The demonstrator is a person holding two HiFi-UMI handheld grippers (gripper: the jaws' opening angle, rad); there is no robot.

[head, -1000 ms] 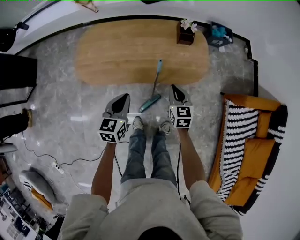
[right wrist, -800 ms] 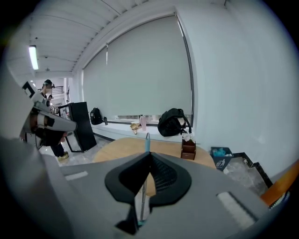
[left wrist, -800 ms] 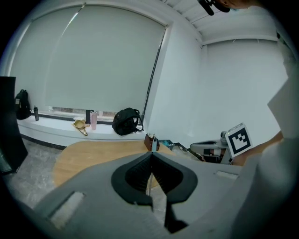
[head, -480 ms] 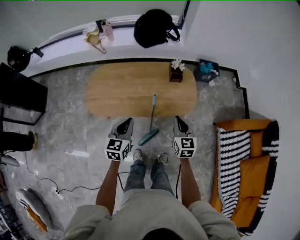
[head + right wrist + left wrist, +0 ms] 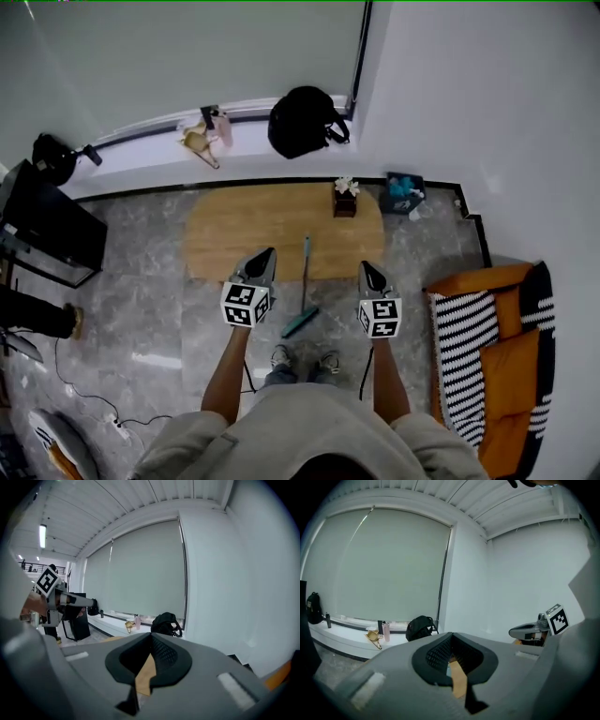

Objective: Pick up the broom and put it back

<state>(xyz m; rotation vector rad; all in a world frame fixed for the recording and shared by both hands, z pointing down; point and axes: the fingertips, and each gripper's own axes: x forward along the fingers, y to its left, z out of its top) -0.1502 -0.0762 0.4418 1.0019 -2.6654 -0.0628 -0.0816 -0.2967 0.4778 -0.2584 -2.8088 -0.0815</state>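
Observation:
The broom (image 5: 304, 286) lies on the grey floor, its teal head (image 5: 300, 322) just ahead of the person's shoes and its thin handle running up to the wooden table's (image 5: 234, 234) near edge. My left gripper (image 5: 266, 254) hangs in the air left of the handle and my right gripper (image 5: 367, 268) to its right. Neither touches the broom. Both point forward, jaws together, with nothing between them. In the left gripper view my left gripper (image 5: 451, 634) faces the window wall; in the right gripper view my right gripper (image 5: 151, 635) does the same. The broom is hidden in both gripper views.
A small plant box (image 5: 346, 200) stands on the table's far right end. On the window ledge sit a black backpack (image 5: 302, 120) and small items (image 5: 202, 136). An orange sofa with a striped throw (image 5: 487, 347) is at the right, a black cabinet (image 5: 47, 230) at the left.
Both grippers have risen and the head view has lifted, now taking in the window ledge and wall. The broom lies where it was. Both jaws stay together.

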